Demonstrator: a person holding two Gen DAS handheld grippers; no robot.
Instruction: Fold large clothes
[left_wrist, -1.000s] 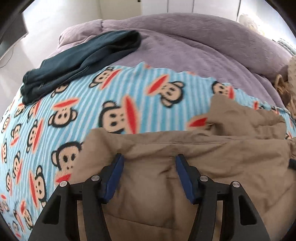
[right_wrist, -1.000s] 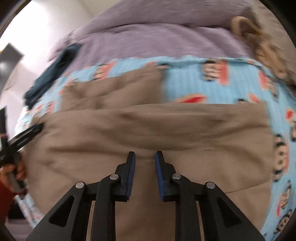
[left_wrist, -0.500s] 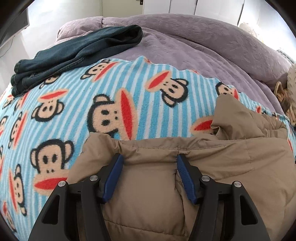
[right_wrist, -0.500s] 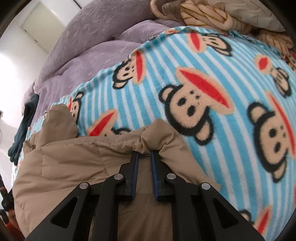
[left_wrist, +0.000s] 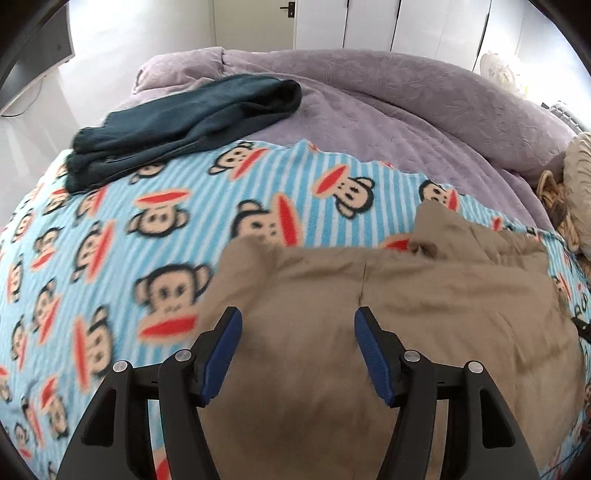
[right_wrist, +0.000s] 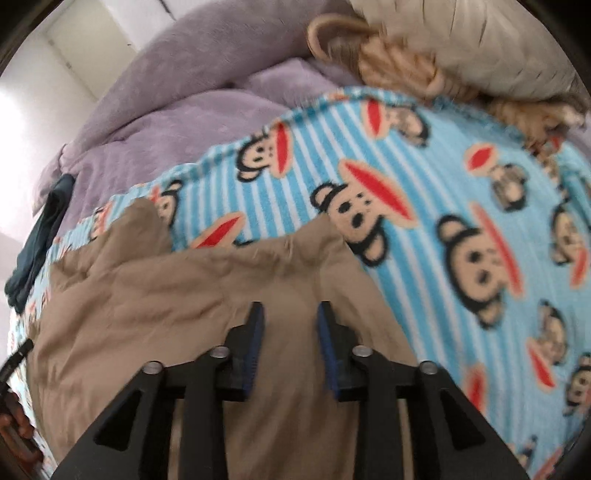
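Bed with monkey blanket (left_wrist: 110, 236). Both grippers spread over tan jacket (left_wrist: 406, 295): left (left_wrist: 297, 350) empty; right (right_wrist: 290, 341) just opened, nothing pinched. Next: smooth fold, align edges.

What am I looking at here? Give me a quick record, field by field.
Garment being folded: tan padded jacket, lying on the blanket
Surface: blue striped monkey-print fleece blanket over a purple quilt
Other clothing: dark teal folded garment at the blanket's far edge
Left tool: open above the jacket
Right tool: jaws have just been opening, nothing gripped
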